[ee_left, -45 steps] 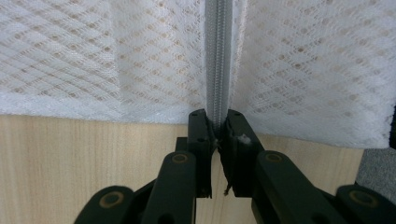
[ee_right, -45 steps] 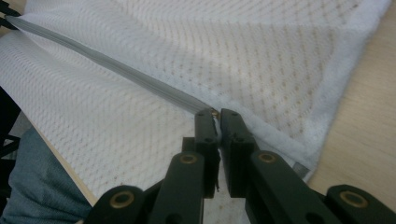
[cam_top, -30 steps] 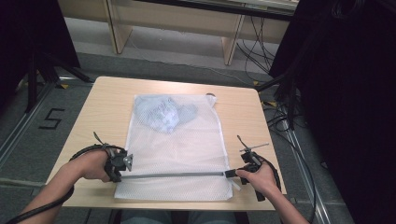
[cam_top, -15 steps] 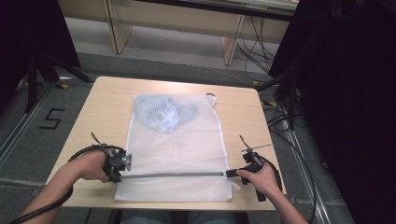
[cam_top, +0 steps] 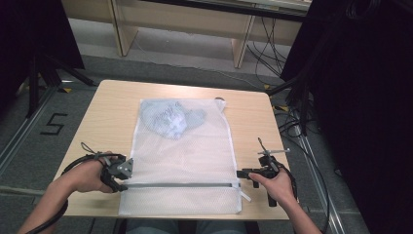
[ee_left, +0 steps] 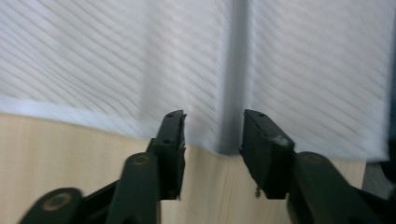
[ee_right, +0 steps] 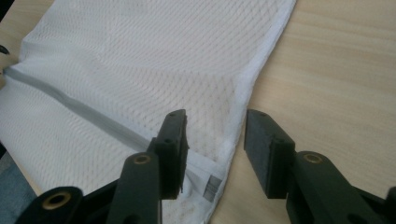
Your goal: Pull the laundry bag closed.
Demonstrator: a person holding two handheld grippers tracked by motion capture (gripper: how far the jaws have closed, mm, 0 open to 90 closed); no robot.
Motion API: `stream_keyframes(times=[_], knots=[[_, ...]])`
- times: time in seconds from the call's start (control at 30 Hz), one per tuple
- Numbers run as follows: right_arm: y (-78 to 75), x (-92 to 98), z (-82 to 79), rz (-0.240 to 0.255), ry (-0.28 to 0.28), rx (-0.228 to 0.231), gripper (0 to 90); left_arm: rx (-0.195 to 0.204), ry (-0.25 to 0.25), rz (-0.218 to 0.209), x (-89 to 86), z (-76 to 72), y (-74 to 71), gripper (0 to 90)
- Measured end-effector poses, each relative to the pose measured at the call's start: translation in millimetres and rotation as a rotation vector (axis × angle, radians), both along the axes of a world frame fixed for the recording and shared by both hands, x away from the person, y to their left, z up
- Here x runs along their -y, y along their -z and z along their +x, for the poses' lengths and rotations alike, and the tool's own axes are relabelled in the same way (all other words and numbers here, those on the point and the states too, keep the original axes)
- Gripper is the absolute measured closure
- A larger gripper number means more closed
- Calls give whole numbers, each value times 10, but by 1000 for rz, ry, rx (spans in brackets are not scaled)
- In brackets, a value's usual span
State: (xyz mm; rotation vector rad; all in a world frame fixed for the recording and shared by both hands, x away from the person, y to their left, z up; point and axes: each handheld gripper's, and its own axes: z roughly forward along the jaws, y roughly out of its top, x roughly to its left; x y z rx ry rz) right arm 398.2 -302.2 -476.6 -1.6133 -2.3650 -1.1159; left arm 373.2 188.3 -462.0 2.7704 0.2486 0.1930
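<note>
Soft, light mesh laundry bag (cam_top: 182, 161) on tabletop (cam_top: 253, 122); best pinched at zipper (cam_top: 178, 185). Left hand-held gripper (cam_top: 122, 181) and right hand-held gripper (cam_top: 242, 174) just opened, jaws holding nothing, zipper ends between them.

Both tools, left (cam_top: 122, 176) and right (cam_top: 243, 173), have just opened off the mesh bag (cam_top: 185, 161).

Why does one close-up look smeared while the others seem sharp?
Left gripper view: the mesh laundry bag and its grey zipper are streaked by motion blur. Right gripper view: the weave is crisp. High view: evenly lit table, dark surroundings.
</note>
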Motion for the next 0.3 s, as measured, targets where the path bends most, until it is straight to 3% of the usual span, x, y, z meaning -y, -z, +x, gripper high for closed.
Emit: stream_keyframes(times=[0.03, 0.13, 0.23, 0.3], knots=[[5, -1, 4, 14, 0, 16, 580, 20, -22, -44, 7, -31, -36, 537], [-6, 19, 5, -24, 5, 34, 567, 56, -87, -120, 52, -145, -102, 446], [-11, 24, -2, -31, 19, 52, 561, 75, -216, -195, 157, -292, -100, 394], [-14, 34, -2, -10, 6, 44, 560, 82, -284, -253, 218, -371, -69, 385]])
